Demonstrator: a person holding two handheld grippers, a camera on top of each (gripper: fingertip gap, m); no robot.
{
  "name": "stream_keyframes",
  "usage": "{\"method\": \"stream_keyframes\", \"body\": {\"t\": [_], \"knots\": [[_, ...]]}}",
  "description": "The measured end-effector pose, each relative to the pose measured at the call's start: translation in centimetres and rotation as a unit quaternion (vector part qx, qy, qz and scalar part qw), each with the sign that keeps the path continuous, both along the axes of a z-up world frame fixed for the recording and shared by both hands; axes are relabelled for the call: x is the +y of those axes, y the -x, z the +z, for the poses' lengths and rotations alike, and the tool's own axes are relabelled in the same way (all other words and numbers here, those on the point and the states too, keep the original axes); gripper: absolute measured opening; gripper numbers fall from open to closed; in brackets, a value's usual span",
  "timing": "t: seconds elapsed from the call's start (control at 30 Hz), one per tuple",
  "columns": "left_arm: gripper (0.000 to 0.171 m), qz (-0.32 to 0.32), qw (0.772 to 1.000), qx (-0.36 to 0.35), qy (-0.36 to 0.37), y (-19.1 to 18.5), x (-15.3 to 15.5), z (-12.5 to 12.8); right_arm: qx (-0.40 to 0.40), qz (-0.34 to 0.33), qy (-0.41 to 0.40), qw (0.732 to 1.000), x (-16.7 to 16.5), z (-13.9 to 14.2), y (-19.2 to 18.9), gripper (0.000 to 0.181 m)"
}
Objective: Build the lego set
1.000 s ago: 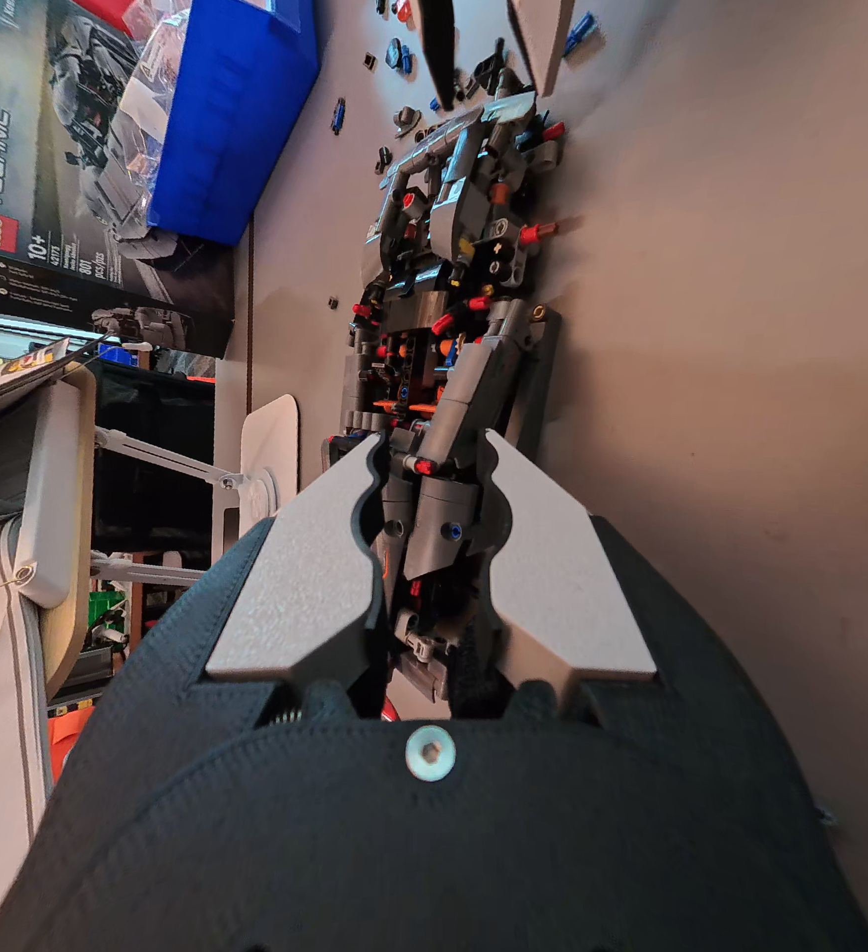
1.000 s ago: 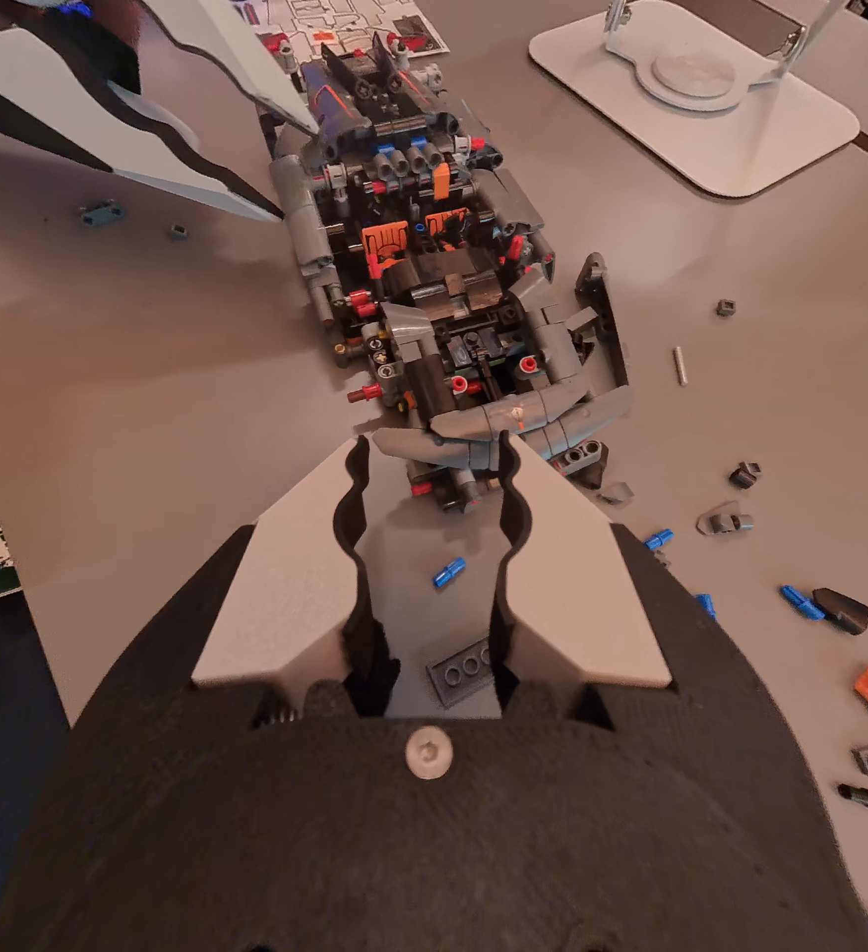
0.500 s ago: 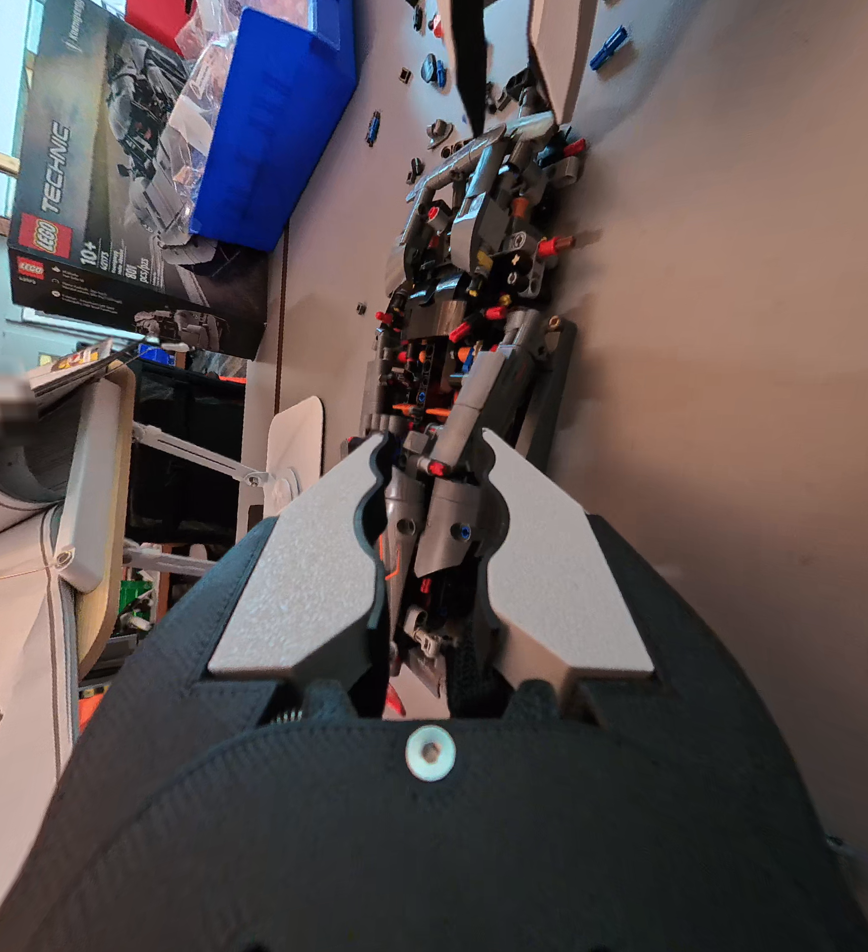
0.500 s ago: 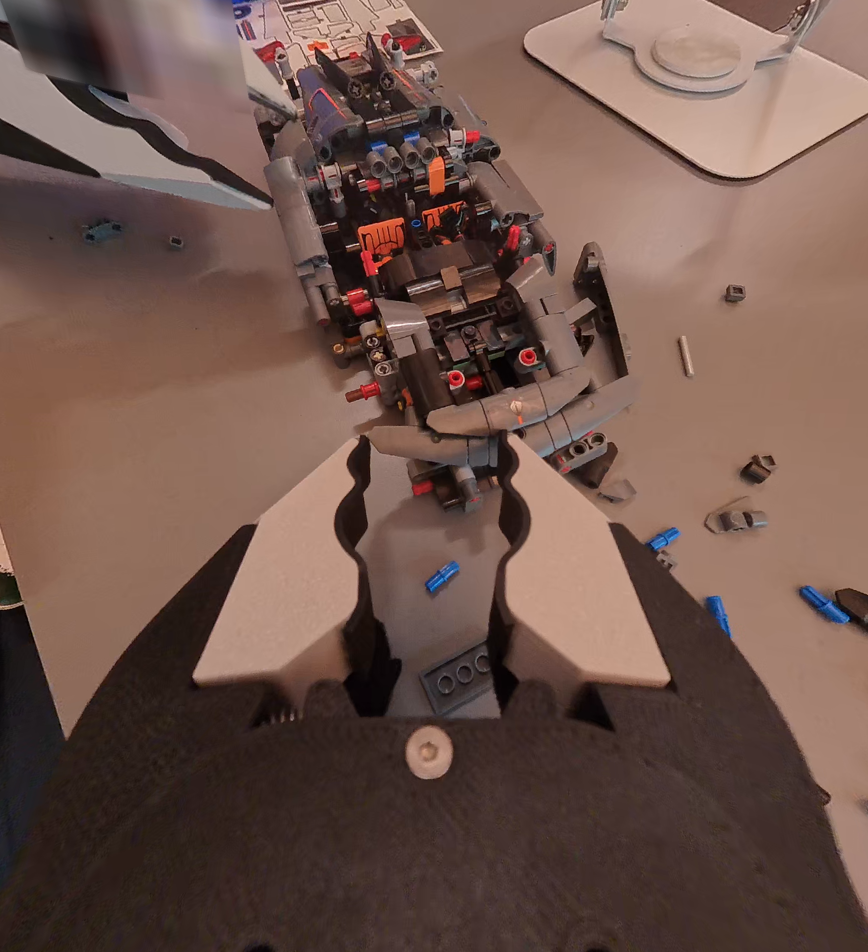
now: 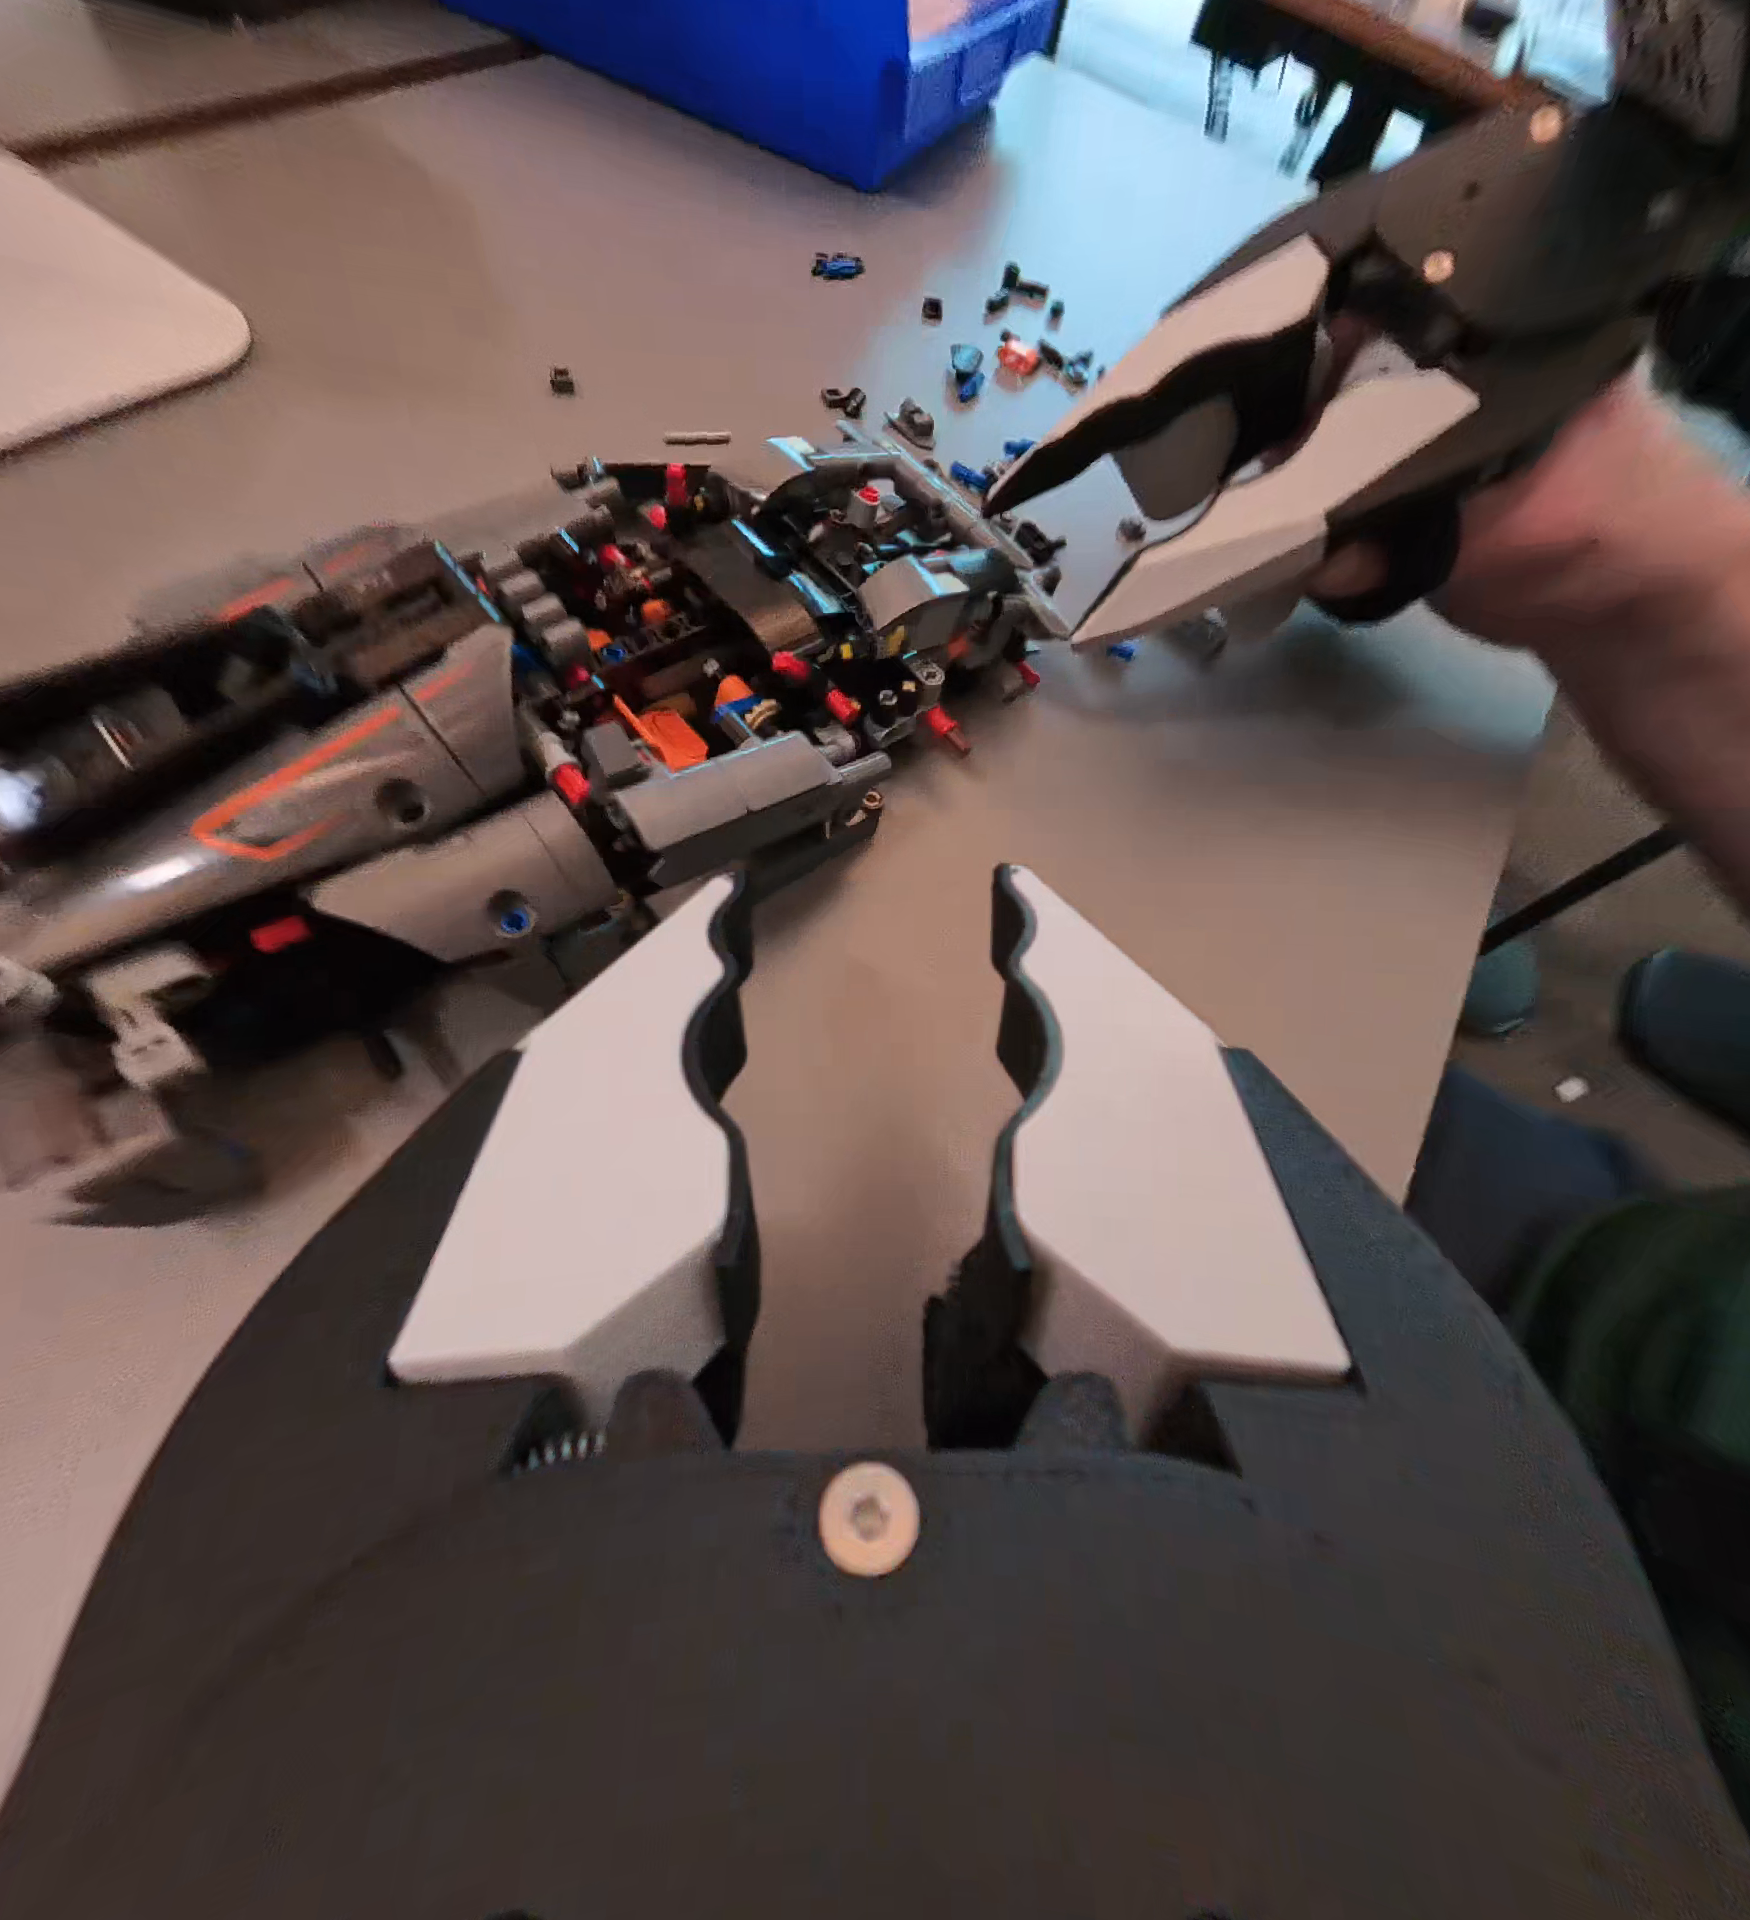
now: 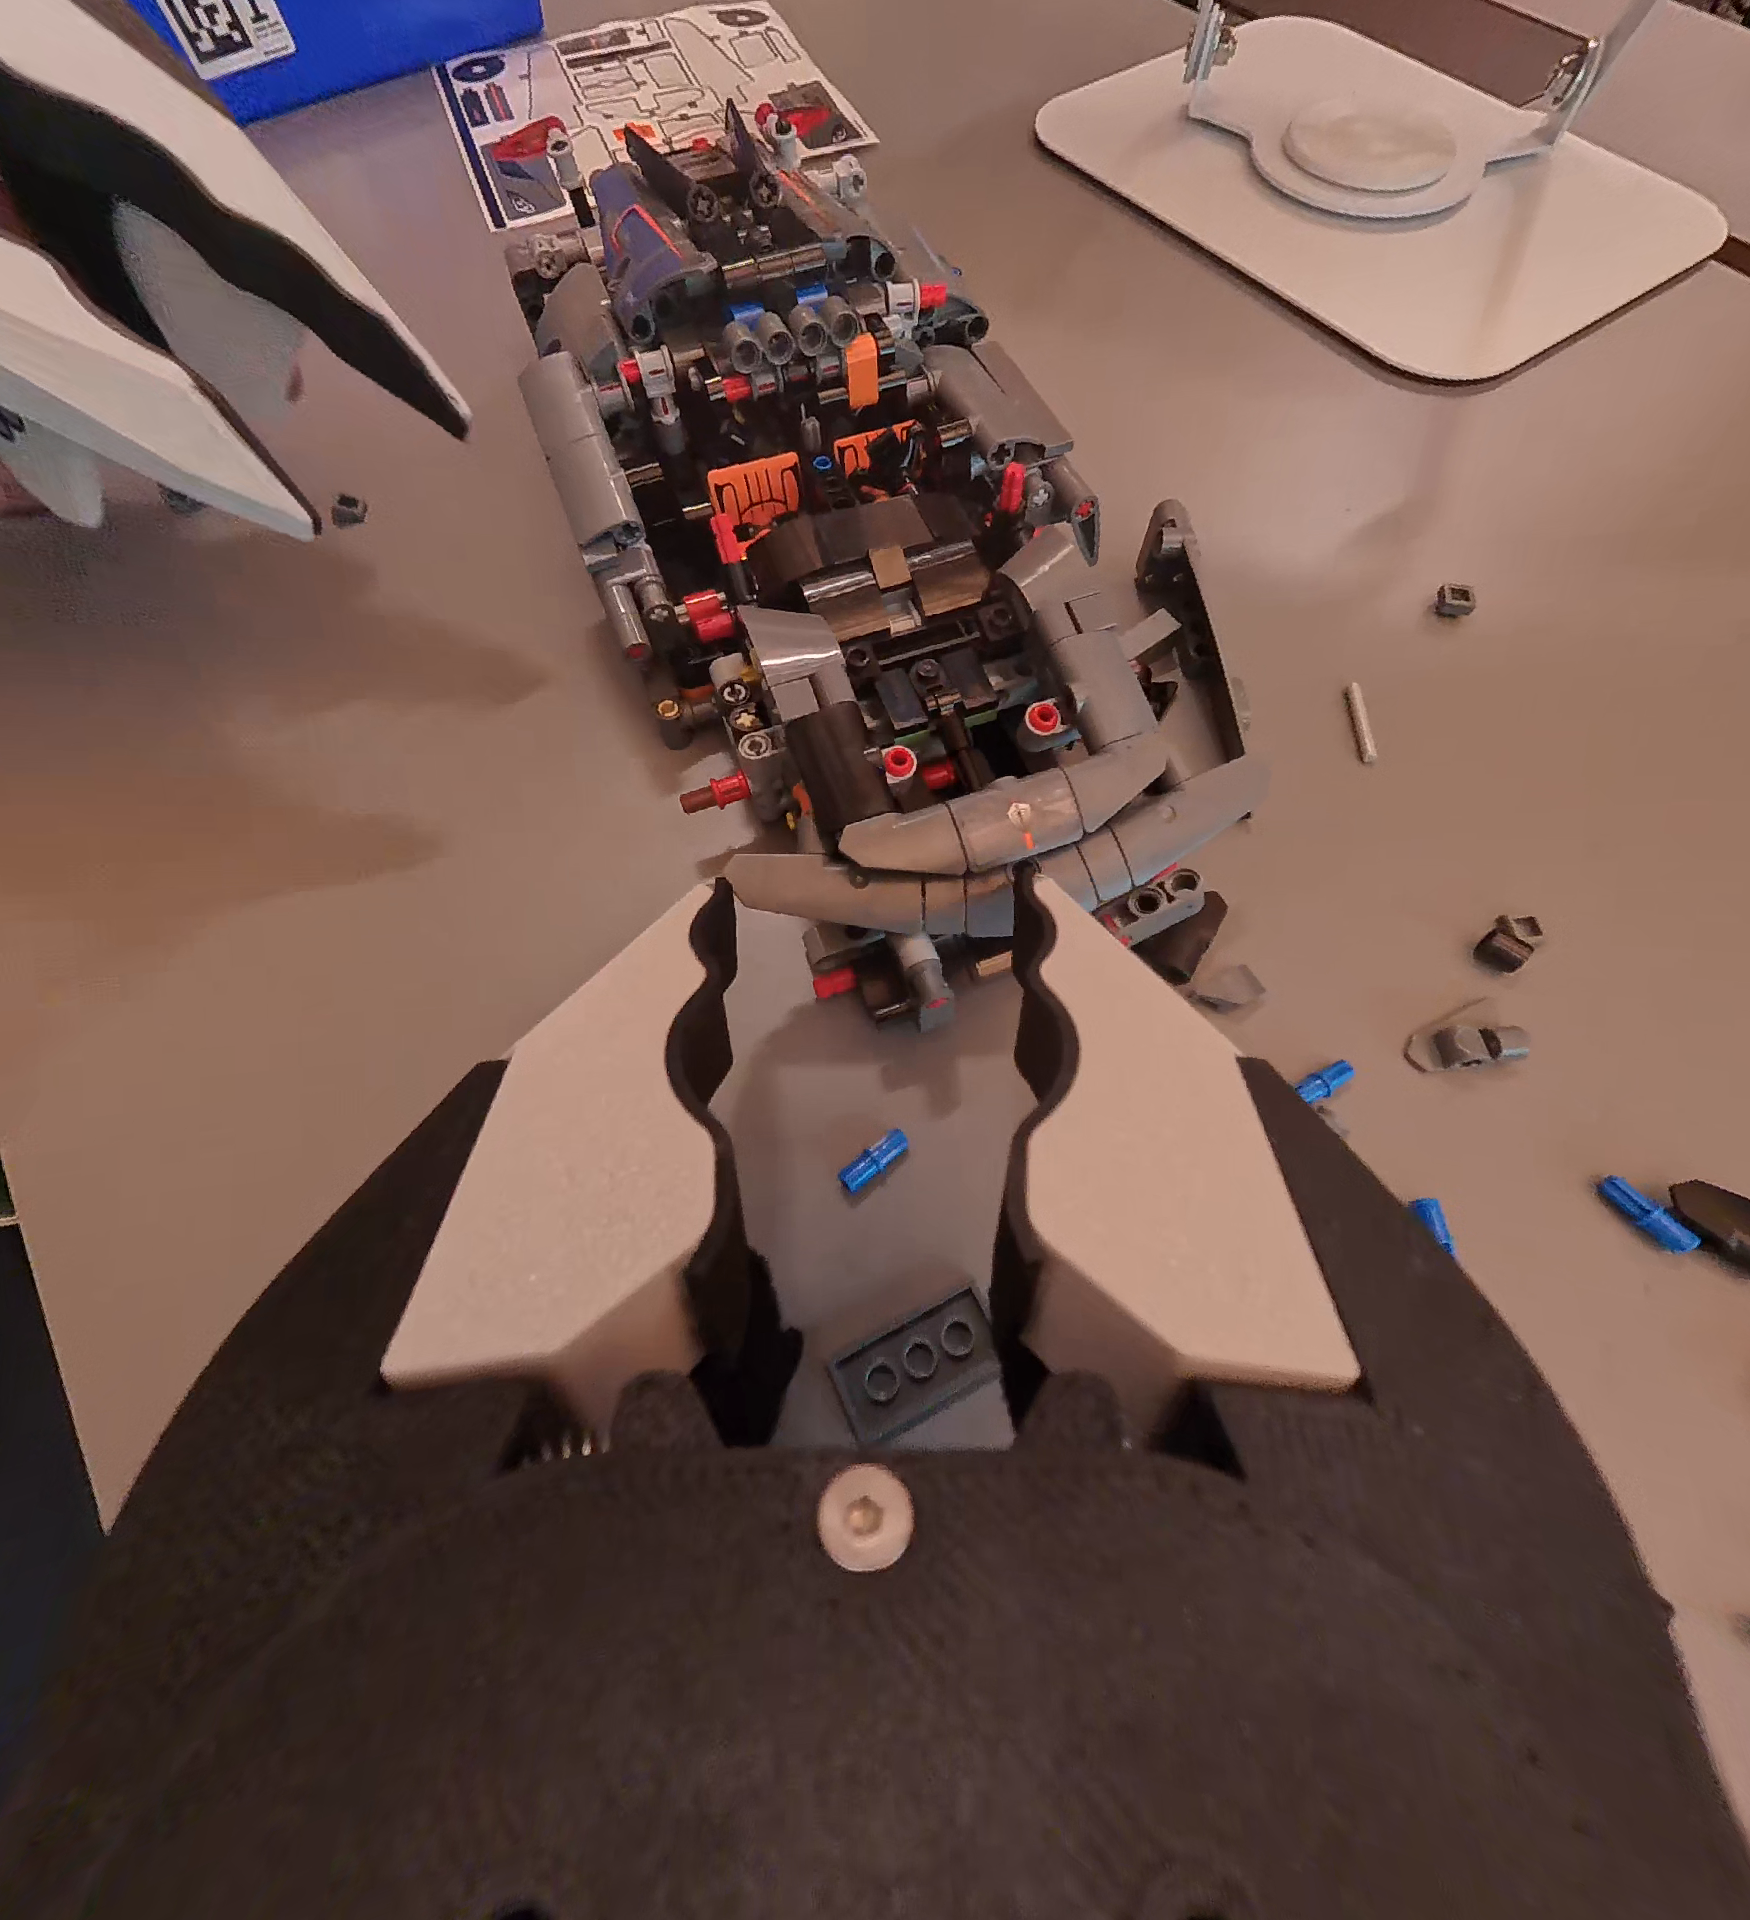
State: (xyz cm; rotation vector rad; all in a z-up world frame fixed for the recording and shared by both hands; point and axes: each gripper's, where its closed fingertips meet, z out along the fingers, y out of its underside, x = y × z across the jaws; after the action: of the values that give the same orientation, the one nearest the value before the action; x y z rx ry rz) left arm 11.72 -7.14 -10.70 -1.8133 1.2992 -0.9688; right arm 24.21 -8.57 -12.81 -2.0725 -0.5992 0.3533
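- Both grippers are mine: my left gripper has its grey fingers spread wide with nothing between them, only bare grey tabletop.
- My right gripper is likewise spread apart and holds nothing; its fingertips sit just in front of the nose of the half-built grey, black and orange lego car, whether touching I cannot tell.
- From the left wrist view, that car lies at 10 o'clock of my left fingertips, close beside the left finger, its far end blurred.
- In the same view my right gripper comes in from 2 o'clock, tips at the car's front end.
- From the right wrist view, my left gripper hangs at 10 o'clock, apart from the car.
- Between my right fingers lie a small blue pin and a dark grey three-hole plate on the table.
- Loose small pieces scatter at 3 o'clock.
- At 12 o'clock, beyond the car, lies a printed sticker sheet; at 1 o'clock a white stand base.
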Motion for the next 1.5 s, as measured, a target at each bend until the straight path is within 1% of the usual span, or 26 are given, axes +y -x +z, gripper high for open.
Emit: {"method": "stream_keyframes", "body": {"t": [0.07, 0.1, 0.13, 0.17, 0.23, 0.3, 0.4, 0.53, 0.73, 0.9, 1.0, 1.2, 1.33, 1.5], "knots": [[0.049, 0.0, 0.998, -0.007, 0.06, -0.5, -0.4, -1.1, 0.007, -0.002, -0.001, 1.0, 0.1, 0.0, 0.0, 0.053], [0.056, 0.004, 0.997, 0.0, 0.078, -0.7, -0.3, -1.7, 0.01, -0.004, -0.002, 1.0, 0.1, 0.0, -0.1, 0.053], [0.059, 0.012, 0.996, -0.011, 0.088, -0.9, 0.0, -1.6, 0.013, -0.005, -0.002, 1.0, 0.1, 0.0, -0.1, 0.054], [0.057, 0.016, 0.995, -0.029, 0.097, -1.1, 0.3, -1.3, 0.014, -0.007, -0.004, 1.0, 0.1, 0.0, -0.1, 0.054], [0.059, 0.017, 0.992, -0.047, 0.119, -1.4, 0.4, -1.1, 0.016, -0.007, -0.009, 1.0, 0.1, 0.2, -0.1, 0.054], [0.052, 0.014, 0.989, -0.072, 0.131, -1.9, 0.2, -0.4, 0.023, -0.001, -0.015, 1.0, 0.1, 0.6, 0.0, 0.054], [0.046, 0.026, 0.988, -0.098, 0.12, -2.1, 0.5, 0.4, 0.028, 0.0, -0.01, 1.0, 0.4, 0.8, -0.2, 0.055], [0.048, 0.033, 0.988, -0.103, 0.111, -2.4, 0.7, 0.4, 0.023, 0.001, -0.003, 1.0, 0.8, 0.4, -0.3, 0.054], [0.048, 0.043, 0.993, -0.091, 0.062, -2.7, 1.0, 0.5, 0.036, 0.002, -0.002, 0.999, 0.9, 0.3, -0.3, 0.054], [0.049, 0.056, 0.994, -0.081, 0.039, -2.6, 1.2, 0.4, 0.048, -0.009, -0.026, 0.998, 1.4, 1.6, -1.1, 0.055], [0.049, 0.069, 0.993, -0.085, 0.043, -2.3, 1.5, 0.4, 0.02, -0.017, -0.019, 0.999, 2.1, 1.1, -1.6, 0.058], [0.048, 0.079, 0.991, -0.094, 0.057, -2.5, 1.8, 0.5, 0.008, -0.012, -0.009, 1.0, 3.0, 0.1, -1.4, 0.057], [0.049, 0.08, 0.991, -0.094, 0.042, -2.9, 1.8, 0.7, 0.022, -0.008, -0.008, 1.0, 2.9, 0.1, -1.3, 0.056], [0.047, 0.073, 0.995, -0.073, 0.008, -3.7, 1.6, 0.6, 0.024, -0.006, -0.004, 1.0, 2.9, 0.0, -1.2, 0.056]]}}
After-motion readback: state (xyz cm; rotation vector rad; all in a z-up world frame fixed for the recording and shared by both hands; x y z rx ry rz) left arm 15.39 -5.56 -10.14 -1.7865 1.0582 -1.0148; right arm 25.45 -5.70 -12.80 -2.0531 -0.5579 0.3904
